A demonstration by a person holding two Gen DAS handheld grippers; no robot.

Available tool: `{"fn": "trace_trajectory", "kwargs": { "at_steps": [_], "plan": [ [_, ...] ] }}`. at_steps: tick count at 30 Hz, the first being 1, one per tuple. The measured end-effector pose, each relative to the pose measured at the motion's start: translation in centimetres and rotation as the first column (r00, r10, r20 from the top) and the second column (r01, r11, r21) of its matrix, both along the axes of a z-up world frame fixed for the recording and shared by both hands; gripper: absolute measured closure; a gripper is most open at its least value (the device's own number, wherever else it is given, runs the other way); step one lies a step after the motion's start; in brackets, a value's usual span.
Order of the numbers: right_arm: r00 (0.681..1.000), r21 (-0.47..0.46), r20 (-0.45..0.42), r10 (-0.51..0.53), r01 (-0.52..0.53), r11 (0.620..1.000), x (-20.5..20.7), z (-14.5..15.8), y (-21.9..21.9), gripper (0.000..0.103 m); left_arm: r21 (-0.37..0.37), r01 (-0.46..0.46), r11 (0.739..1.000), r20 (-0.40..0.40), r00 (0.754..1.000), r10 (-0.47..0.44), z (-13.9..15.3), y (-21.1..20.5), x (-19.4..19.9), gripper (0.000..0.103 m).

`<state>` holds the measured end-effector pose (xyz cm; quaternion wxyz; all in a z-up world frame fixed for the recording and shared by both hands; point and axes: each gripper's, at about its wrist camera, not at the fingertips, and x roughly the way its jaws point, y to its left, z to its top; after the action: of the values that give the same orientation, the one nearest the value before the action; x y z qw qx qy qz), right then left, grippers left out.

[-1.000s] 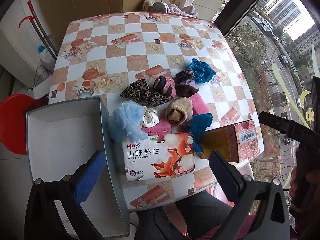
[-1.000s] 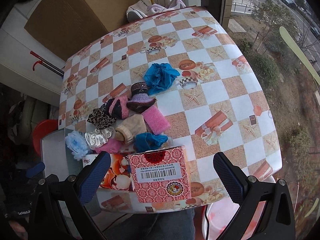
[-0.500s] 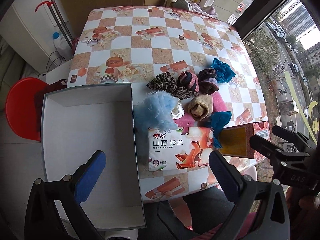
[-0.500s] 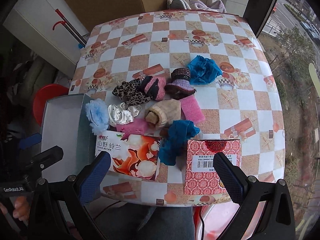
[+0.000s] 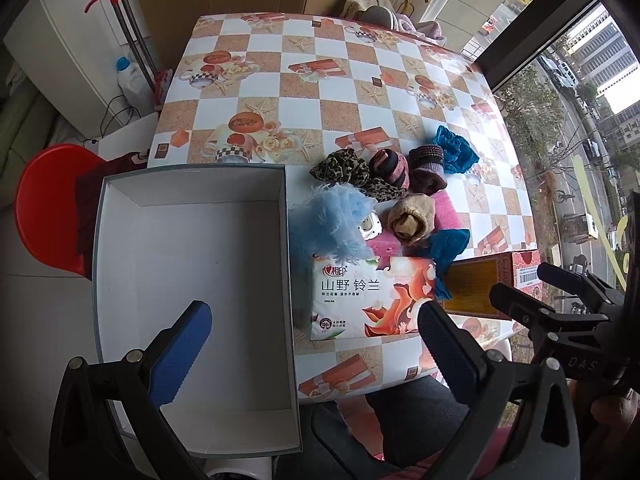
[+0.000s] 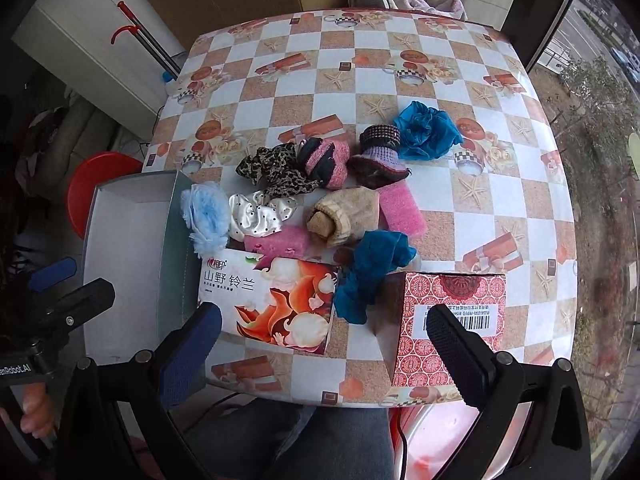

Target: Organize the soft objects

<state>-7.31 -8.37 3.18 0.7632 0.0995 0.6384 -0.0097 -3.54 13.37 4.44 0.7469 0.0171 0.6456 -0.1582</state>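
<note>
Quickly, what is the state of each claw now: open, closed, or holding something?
Left claw: open, holding nothing.
Right claw: open, holding nothing.

Red stool, mop, white bottle beside table.

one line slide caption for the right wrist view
Open right hand-held gripper above tissue pack, red box and soft-item pile.

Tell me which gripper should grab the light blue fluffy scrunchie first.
Left, probably. The left gripper is open and hovers over the white box, right beside the light blue fluffy scrunchie. The right gripper, also open, sits over the tissue pack and red carton, farther away.
</note>
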Motion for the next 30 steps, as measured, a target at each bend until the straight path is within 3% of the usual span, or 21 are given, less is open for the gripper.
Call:
{"fn": "trace_trajectory", "kwargs": {
  "at_steps": [30],
  "plan": [
    [0.999,0.015,-0.032,-0.016,0.016,1.000,0.7,-0.5,-1.3,0.000,0.006,0.008,1.000,-0.042,0.999,-0.008,-1.1,-1.0,0.7,0.000]
  ]
}}
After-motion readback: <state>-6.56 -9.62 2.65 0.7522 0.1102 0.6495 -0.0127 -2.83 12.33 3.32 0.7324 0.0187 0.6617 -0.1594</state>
